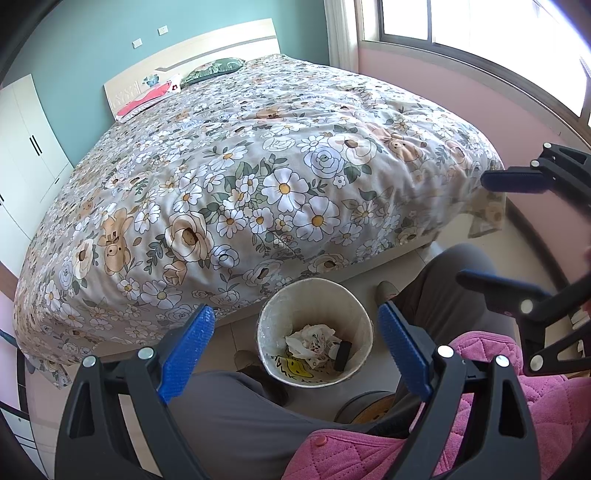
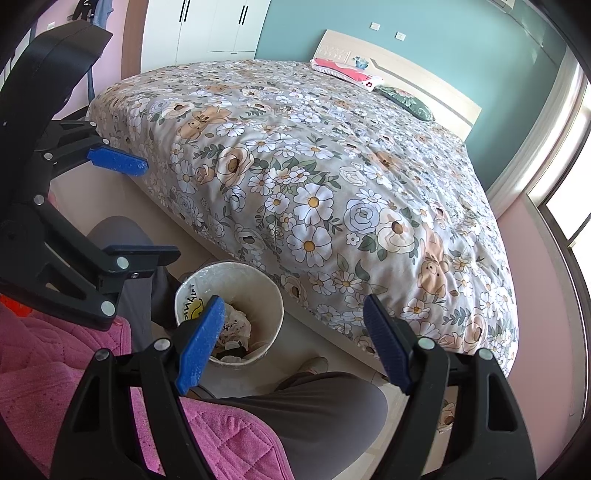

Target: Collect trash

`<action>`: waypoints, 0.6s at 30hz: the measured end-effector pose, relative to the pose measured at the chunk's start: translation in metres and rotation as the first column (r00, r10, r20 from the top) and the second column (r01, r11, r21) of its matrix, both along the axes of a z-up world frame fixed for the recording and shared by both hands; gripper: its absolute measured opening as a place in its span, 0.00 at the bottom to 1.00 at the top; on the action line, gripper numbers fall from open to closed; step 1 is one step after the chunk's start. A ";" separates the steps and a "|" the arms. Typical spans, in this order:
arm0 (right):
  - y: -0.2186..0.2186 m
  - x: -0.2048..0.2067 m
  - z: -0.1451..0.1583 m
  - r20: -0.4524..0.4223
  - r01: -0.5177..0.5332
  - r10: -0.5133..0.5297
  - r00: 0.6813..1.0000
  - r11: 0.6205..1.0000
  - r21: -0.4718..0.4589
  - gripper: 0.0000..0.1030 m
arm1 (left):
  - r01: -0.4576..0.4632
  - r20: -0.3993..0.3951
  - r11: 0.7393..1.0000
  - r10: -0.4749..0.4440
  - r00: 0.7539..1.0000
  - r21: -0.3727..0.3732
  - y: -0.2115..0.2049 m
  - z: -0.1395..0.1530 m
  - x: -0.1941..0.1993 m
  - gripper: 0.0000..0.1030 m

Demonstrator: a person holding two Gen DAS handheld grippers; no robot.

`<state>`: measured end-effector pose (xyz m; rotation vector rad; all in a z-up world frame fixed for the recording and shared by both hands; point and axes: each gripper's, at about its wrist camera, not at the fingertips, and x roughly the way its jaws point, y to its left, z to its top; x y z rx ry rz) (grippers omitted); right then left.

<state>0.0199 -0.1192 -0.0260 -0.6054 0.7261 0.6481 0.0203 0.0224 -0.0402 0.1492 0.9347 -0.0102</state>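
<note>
A round white waste bin stands on the floor at the foot of the bed, between the person's knees. Crumpled paper trash and a small black object lie inside it. It also shows in the right wrist view with trash inside. My left gripper is open and empty, held above the bin. My right gripper is open and empty, above the bin's right side. Each gripper shows in the other's view: the right gripper and the left gripper, both open.
A large bed with a floral duvet fills the space beyond the bin. Pillows lie at the headboard. A white wardrobe stands left, a window right. The person's grey-trousered legs and pink quilted jacket are close below.
</note>
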 end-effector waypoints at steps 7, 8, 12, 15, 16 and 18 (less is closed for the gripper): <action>-0.001 0.000 -0.001 -0.002 -0.004 0.004 1.000 1.000 0.000 0.74 | -0.001 0.001 1.000 0.001 1.000 0.000 0.000 0.000 0.000 0.89; -0.001 0.000 -0.002 -0.001 -0.004 0.004 1.000 1.000 -0.001 0.74 | -0.001 0.001 1.000 0.001 1.000 0.001 -0.001 0.000 0.000 0.89; -0.002 0.001 -0.002 -0.004 -0.007 0.007 1.000 1.000 -0.001 0.74 | 0.000 -0.001 1.000 0.000 1.000 -0.001 -0.001 0.000 0.000 0.89; -0.003 0.002 -0.002 -0.005 -0.010 0.010 1.000 1.000 -0.002 0.74 | 0.000 -0.001 1.000 0.000 1.000 0.003 -0.001 -0.001 0.000 0.89; -0.004 0.002 -0.002 -0.004 -0.011 0.011 1.000 1.000 -0.001 0.74 | -0.001 0.001 1.000 0.001 1.000 0.005 -0.001 -0.001 0.000 0.89; -0.004 0.002 -0.003 -0.006 -0.010 0.010 1.000 1.000 -0.002 0.74 | -0.003 0.003 1.000 0.003 1.000 0.005 0.000 -0.001 0.000 0.89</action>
